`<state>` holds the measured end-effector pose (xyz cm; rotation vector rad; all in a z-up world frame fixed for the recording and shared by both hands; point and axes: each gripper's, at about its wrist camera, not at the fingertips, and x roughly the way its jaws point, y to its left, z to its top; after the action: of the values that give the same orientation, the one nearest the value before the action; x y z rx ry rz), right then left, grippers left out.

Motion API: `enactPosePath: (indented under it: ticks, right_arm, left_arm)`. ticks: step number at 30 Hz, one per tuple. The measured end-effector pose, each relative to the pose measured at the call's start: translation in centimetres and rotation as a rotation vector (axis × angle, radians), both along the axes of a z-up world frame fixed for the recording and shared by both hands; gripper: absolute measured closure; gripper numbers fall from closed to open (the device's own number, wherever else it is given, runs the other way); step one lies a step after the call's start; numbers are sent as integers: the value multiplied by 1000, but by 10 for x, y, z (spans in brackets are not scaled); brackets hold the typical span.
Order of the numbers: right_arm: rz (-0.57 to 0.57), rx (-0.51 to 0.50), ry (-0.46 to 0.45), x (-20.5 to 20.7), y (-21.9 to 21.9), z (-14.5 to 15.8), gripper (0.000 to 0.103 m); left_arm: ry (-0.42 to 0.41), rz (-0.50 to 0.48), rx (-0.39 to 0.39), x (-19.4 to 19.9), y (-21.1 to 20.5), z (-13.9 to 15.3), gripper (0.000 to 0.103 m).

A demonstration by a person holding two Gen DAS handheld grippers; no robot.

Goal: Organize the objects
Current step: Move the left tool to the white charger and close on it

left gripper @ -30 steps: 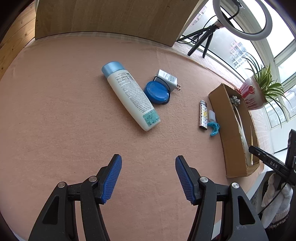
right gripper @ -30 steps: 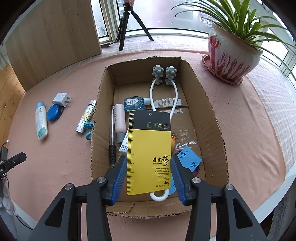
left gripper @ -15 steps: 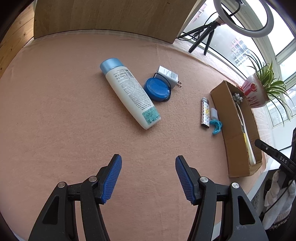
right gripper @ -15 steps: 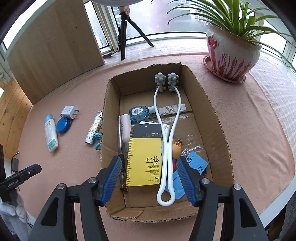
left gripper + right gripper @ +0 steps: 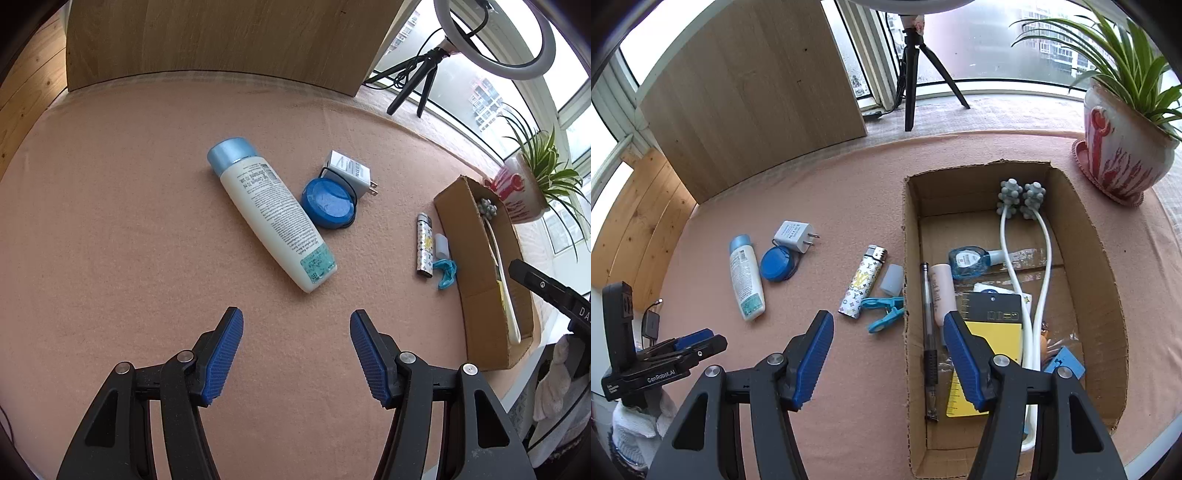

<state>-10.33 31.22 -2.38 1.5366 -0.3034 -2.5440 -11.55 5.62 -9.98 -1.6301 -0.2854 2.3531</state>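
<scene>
My left gripper [image 5: 295, 354] hangs open over the pink cloth, just short of a white bottle with a blue cap [image 5: 271, 214] lying on its side. Beyond the bottle lie a blue round lid [image 5: 327, 203] and a white charger [image 5: 351, 173]. My right gripper [image 5: 888, 354] is open with nothing between its pads, above the left wall of the cardboard box [image 5: 1104, 258]. A yellow and black card [image 5: 993, 332] lies inside the box with a white massager [image 5: 1045, 258] and a pen [image 5: 928, 332]. A patterned lighter [image 5: 862, 286], a blue clip [image 5: 886, 314] and a small white cap [image 5: 892, 278] lie beside the box.
A potted plant [image 5: 1123, 147] stands at the back right of the box. A tripod [image 5: 912, 85] and a wooden panel [image 5: 757, 99] stand behind the table. The table's front edge runs close to the box's near end.
My right gripper let go of the yellow card, which now lies in the box, and drew back to the left over the box's left wall. The left gripper has hardly moved.
</scene>
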Motion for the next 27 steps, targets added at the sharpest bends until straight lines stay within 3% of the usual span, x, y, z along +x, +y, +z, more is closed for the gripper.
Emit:
enactPosePath:
  ticks: [8, 13, 17, 27]
  right_arm:
    - [39, -5, -36, -18, -33, -14, 45]
    - [48, -6, -64, -24, -46, -23, 58]
    - [48, -17, -76, -24, -49, -26, 59]
    - [30, -11, -88, -20, -40, -28, 59]
  left_arm:
    - [43, -27, -1, -49, 16, 13, 39]
    - [46, -51, 5, -90, 34, 10, 39]
    - [43, -62, 12, -124, 48, 5, 37]
    - [-38, -85, 13, -180, 70, -28, 37]
